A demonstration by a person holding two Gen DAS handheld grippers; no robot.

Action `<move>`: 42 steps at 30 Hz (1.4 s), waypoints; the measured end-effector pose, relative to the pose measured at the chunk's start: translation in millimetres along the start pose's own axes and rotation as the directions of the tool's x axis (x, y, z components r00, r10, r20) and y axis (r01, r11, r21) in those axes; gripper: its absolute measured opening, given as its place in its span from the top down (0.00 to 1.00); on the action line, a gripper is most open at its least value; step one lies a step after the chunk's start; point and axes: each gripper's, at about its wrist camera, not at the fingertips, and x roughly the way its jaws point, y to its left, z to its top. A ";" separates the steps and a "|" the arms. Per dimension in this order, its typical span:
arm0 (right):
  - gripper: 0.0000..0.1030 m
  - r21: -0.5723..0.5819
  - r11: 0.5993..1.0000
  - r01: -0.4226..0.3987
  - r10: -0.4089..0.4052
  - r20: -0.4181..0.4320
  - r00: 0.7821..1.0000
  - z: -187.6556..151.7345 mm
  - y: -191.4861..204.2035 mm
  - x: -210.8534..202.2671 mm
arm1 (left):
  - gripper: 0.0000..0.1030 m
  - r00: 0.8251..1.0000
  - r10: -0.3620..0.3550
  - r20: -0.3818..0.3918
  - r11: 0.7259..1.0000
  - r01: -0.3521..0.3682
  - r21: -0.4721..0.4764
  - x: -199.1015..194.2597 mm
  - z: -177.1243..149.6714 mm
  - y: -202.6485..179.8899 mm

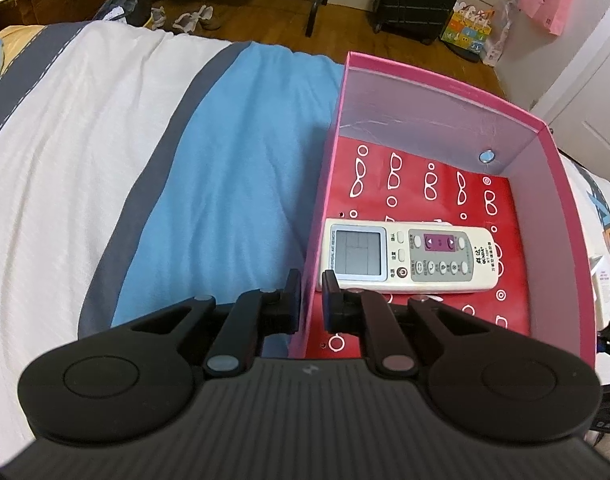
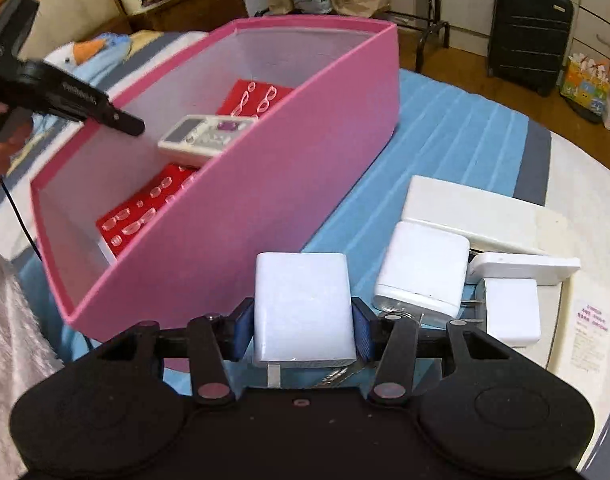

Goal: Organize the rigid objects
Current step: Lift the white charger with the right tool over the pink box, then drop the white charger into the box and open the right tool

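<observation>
A: What sits nearest the lens?

B: The right claw (image 2: 303,330), its pads pressed on a white rectangular charger block (image 2: 303,304) above the blue bedspread (image 2: 445,132).

A: And the other?

B: The left claw (image 1: 311,300) is clenched on the wall of the pink cardboard box (image 1: 437,80); a white air-conditioner remote (image 1: 405,258) lies inside.
</observation>
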 end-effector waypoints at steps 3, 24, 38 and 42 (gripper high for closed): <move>0.46 0.034 0.999 -0.002 0.001 0.041 0.999 -2.7 -4.1 -13.6 | 0.91 1.000 0.000 0.011 1.000 0.000 -0.001 -0.9 0.2 0.8; 0.46 0.181 0.937 -0.298 0.277 0.134 0.952 76.7 99.0 -37.4 | 0.94 0.999 -0.036 0.010 0.997 0.036 -0.066 3.7 -0.4 11.4; 0.46 0.557 0.827 -0.073 0.151 -0.097 0.984 88.9 106.0 91.4 | 0.93 0.997 -0.076 0.009 0.995 0.077 -0.070 5.3 -1.5 18.7; 0.45 0.623 0.775 -0.108 0.212 -0.095 0.973 84.6 106.2 100.4 | 0.93 0.996 -0.085 0.014 0.994 0.086 -0.069 4.9 -0.8 19.2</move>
